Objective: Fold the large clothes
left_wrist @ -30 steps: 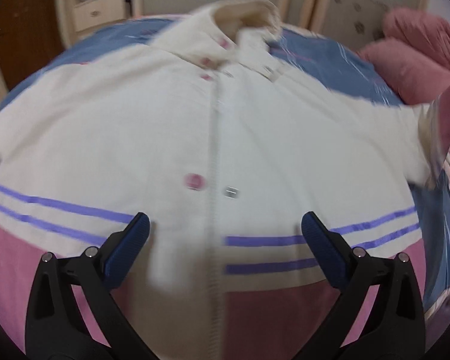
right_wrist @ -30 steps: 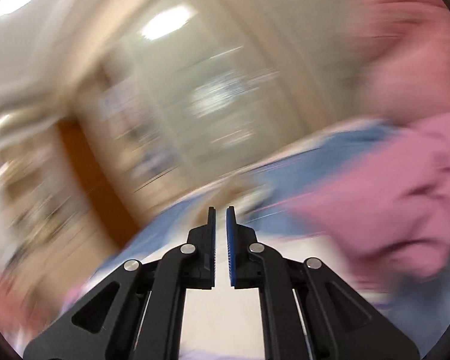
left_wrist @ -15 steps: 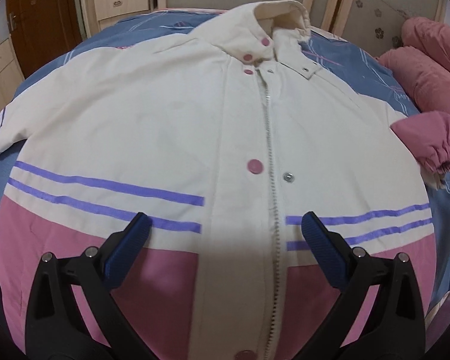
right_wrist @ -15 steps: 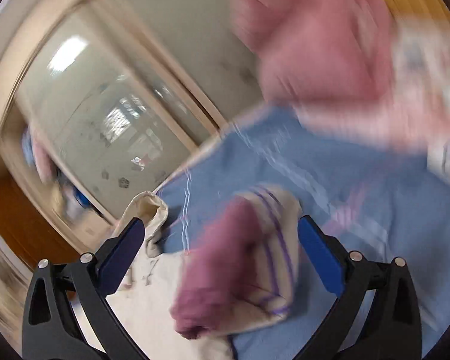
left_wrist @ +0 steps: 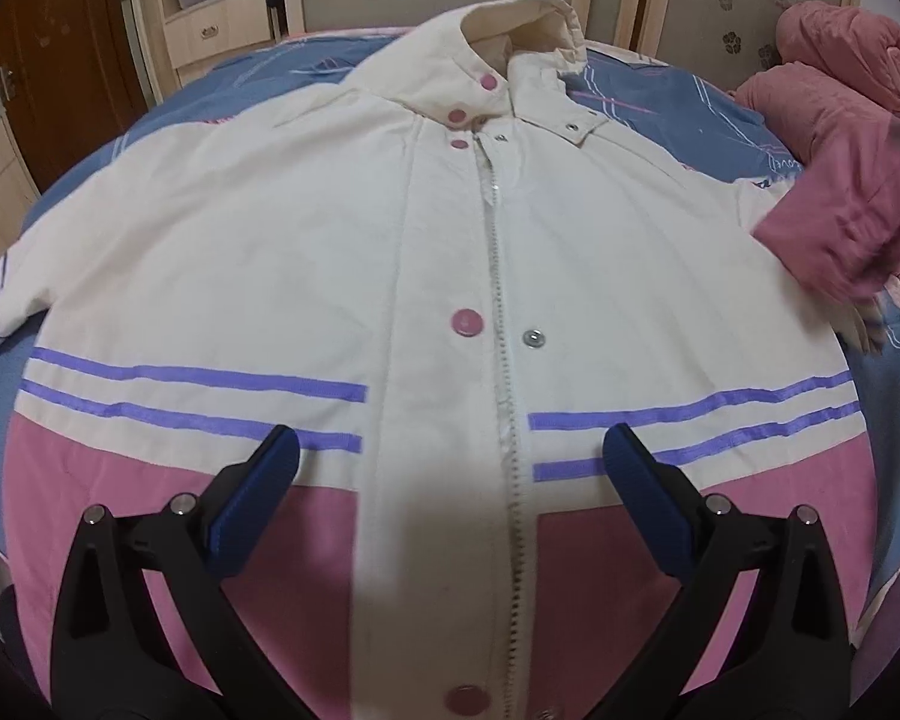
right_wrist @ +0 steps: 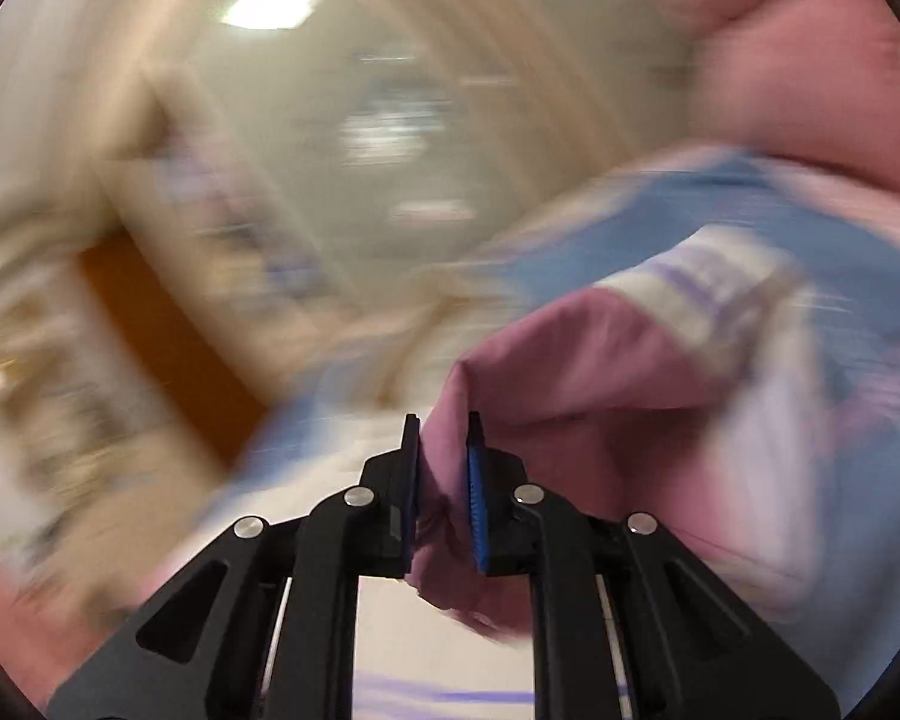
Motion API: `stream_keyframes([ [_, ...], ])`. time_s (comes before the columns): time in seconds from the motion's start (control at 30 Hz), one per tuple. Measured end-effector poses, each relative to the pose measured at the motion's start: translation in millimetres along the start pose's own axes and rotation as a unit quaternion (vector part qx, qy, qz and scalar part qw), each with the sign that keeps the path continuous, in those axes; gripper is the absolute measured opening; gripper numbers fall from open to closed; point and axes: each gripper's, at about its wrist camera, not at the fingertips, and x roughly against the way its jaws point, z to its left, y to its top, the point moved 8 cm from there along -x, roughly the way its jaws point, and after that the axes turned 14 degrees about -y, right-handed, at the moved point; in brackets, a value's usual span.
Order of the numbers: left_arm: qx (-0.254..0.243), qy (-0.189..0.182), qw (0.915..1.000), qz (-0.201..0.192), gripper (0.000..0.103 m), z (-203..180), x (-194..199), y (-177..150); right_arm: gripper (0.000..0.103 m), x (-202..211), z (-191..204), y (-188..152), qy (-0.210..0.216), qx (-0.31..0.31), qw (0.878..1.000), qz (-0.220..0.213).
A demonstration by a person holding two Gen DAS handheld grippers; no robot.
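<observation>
- Jacket [left_wrist: 342, 252] lies face up, zipped, spread across the bed [left_wrist: 678, 102].
- Right tongs [right_wrist: 443, 438] pinch the pink sleeve cuff [right_wrist: 570, 372]; carry it straight across the chest, keeping the fold line at the shoulder.
- Left tongs [left_wrist: 450, 456] hover spread wide over the hem, holding nothing; better to pin the body there.

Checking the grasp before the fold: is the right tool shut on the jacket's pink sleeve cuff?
Yes, the right tool pinches the pink sleeve cuff between its jaws.

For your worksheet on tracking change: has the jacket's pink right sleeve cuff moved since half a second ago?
Yes. In the left wrist view the pink cuff now lies farther in over the cream jacket, nearer the zipper. The right gripper grips it.
</observation>
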Motion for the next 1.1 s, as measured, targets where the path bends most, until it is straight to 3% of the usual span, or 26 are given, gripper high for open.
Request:
stream_keyframes([
  [0.03, -0.001, 0.004, 1.0000, -0.002, 0.101, 3, 2, 1, 0.014, 11, 45, -9, 0.095, 0.042, 0.995, 0.004],
  [0.07, -0.001, 0.007, 1.0000, -0.004, 0.101, 5, 4, 1, 0.015, 21, 75, -18, 0.161, 0.076, 0.984, 0.009],
  [0.1, -0.001, 0.008, 0.9999, -0.007, 0.101, 7, 6, 2, 0.020, 30, 98, -27, 0.203, 0.110, 0.973, 0.013],
  [0.13, 0.000, 0.007, 0.9999, -0.008, 0.101, 8, 7, 2, 0.030, 33, 106, -31, 0.217, 0.129, 0.967, 0.013],
  [0.17, 0.000, 0.005, 0.9999, -0.010, 0.101, 9, 9, 3, 0.072, 37, 112, -33, 0.202, 0.155, 0.967, -0.004],
  [0.2, 0.001, 0.002, 0.9999, -0.014, 0.101, 10, 10, 4, 0.100, 37, 108, -31, 0.178, 0.157, 0.971, -0.023],
  [0.27, 0.000, 0.003, 0.9998, -0.022, 0.101, 11, 13, 5, 0.102, 37, 86, -15, 0.138, 0.134, 0.979, -0.066],
  [0.33, -0.001, 0.015, 0.9996, -0.024, 0.101, 14, 13, 5, 0.102, 24, 53, 0, 0.119, 0.064, 0.990, -0.040],
  [0.4, 0.007, 0.002, 0.9995, -0.030, 0.101, 15, 16, 7, 0.102, 9, 19, 8, 0.090, 0.000, 0.996, -0.022],
  [0.53, 0.034, 0.033, 0.9953, -0.085, 0.101, 36, 45, 20, 0.102, -6, -37, 6, 0.022, -0.076, 0.997, 0.004],
  [0.6, 0.065, 0.016, 0.9921, -0.106, 0.101, 49, 63, 25, 0.102, -8, -60, 1, 0.006, -0.106, 0.994, 0.020],
  [0.63, 0.086, -0.012, 0.9904, -0.108, 0.101, 54, 71, 25, 0.102, -14, -65, 1, 0.004, -0.113, 0.993, 0.023],
  [0.7, 0.112, -0.066, 0.9868, -0.097, 0.101, 57, 83, 20, 0.102, -9, -72, -2, -0.004, -0.121, 0.992, 0.024],
  [0.8, 0.103, -0.098, 0.9867, -0.078, 0.101, 47, 91, 6, 0.102, -8, -74, -4, -0.023, -0.103, 0.994, 0.019],
  [0.93, 0.076, -0.172, 0.9821, -0.001, 0.101, 9, 67, -24, 0.102, -12, -61, -13, -0.052, -0.057, 0.997, 0.023],
  [1.1, 0.071, -0.192, 0.9769, 0.061, 0.101, -19, 35, -54, 0.102, -14, -48, -22, -0.058, -0.029, 0.998, 0.026],
])
